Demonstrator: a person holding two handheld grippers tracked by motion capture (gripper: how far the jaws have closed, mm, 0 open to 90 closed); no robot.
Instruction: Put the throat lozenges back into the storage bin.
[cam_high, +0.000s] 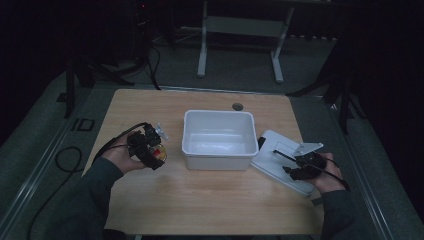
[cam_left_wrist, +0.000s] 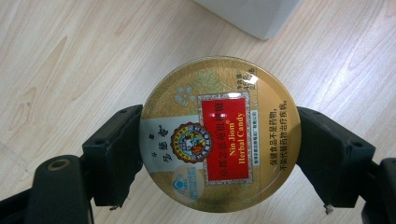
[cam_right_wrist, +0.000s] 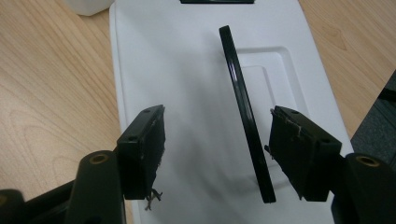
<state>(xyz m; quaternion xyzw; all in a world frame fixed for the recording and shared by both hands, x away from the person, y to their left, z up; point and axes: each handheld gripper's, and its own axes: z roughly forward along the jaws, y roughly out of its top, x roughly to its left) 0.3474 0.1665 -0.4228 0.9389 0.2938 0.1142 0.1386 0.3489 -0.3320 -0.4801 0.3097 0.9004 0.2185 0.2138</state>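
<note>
The left claw (cam_left_wrist: 219, 140) clamps the round gold herbal-candy tin (cam_left_wrist: 220, 134), left of the white plastic bin (cam_high: 218, 139); the right claw (cam_right_wrist: 217, 149) gapes astride the white lid's black handle (cam_right_wrist: 245, 112).

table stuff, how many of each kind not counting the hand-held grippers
White open bin: 1
White lid with a black handle: 1
Round gold candy tin, clamped in the left hand-held gripper: 1
Small clear wrapper-like thing, too small to identify: 1
Total: 4
</note>
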